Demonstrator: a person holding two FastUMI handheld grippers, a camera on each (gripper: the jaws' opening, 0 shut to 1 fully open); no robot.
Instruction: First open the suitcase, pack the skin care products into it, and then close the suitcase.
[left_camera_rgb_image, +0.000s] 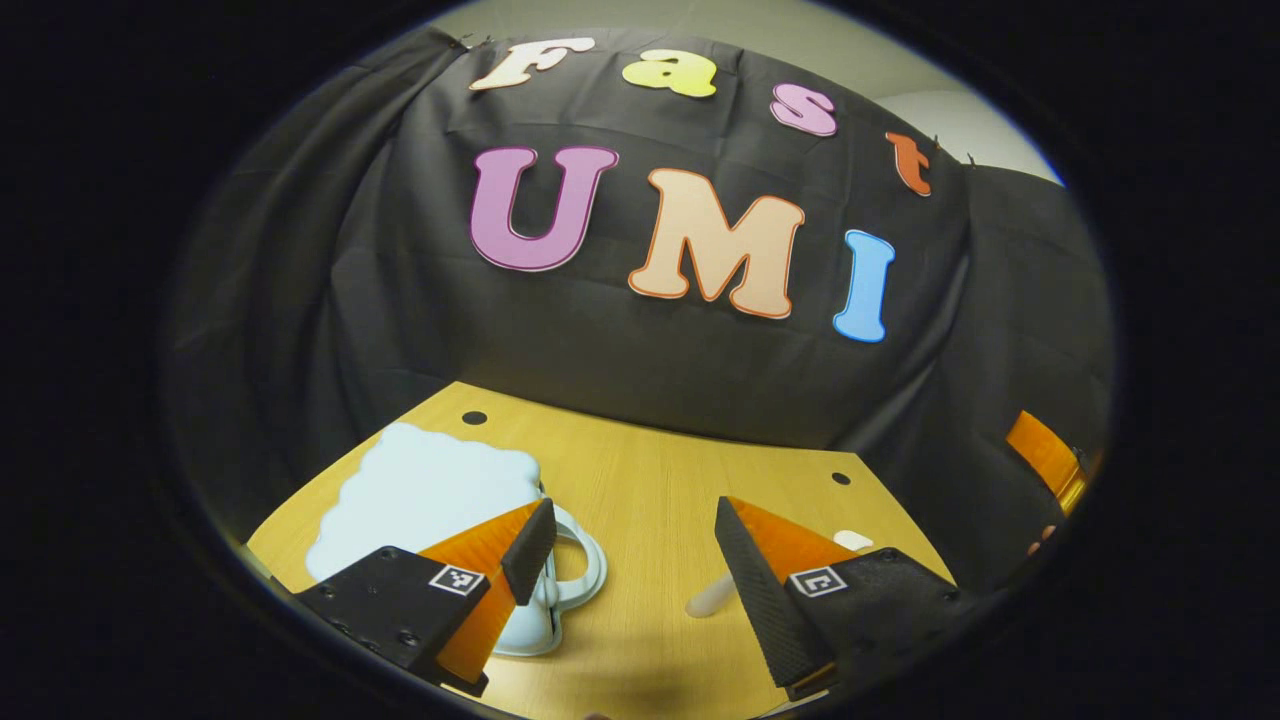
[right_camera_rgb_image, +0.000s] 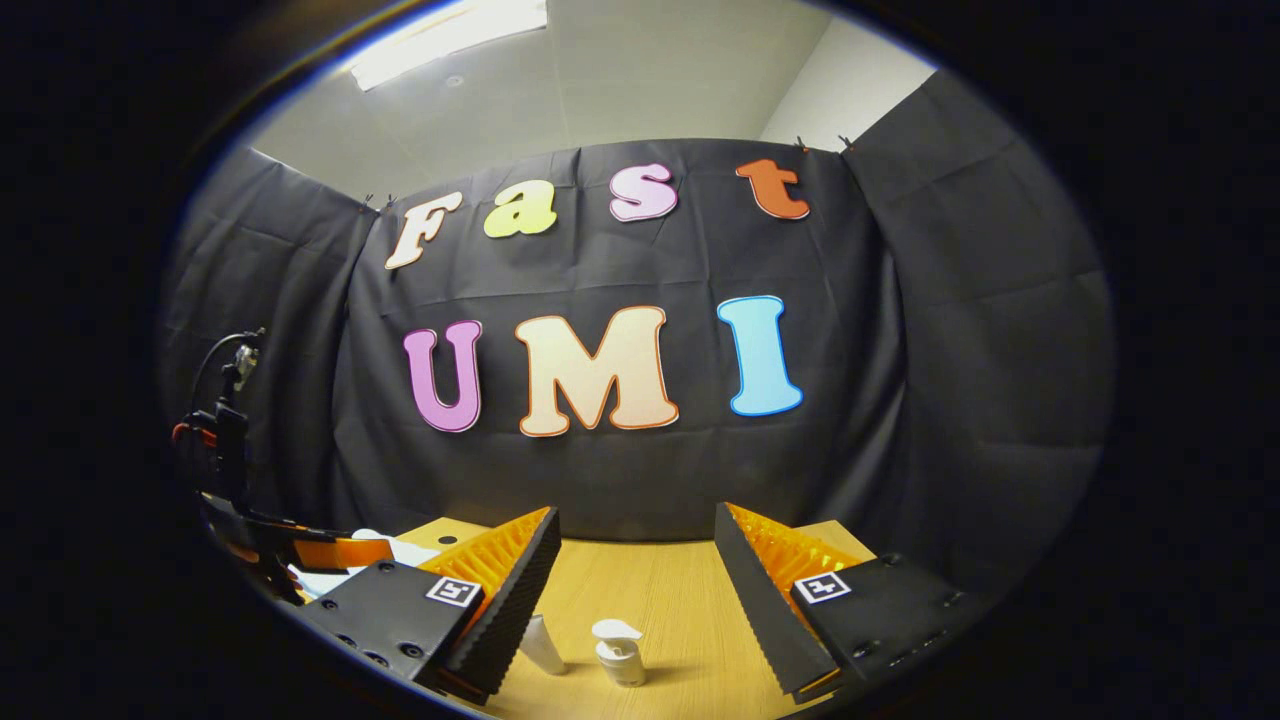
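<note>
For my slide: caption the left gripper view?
Open left gripper above wooden table, pale-blue suitcase closed at its left.

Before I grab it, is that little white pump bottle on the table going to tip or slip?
The pump bottle stands upright on the wooden table, small and narrow-based, so a sideways nudge would probably topple it. Its smooth plastic may slip. It looks light. The right gripper is open above it.

A light wooden table top (left_camera_rgb_image: 640, 480) with dark round holes (left_camera_rgb_image: 474, 417) — black cloth wall (left_camera_rgb_image: 620, 370) behind, white ceiling (right_camera_rgb_image: 620, 90) above.
</note>
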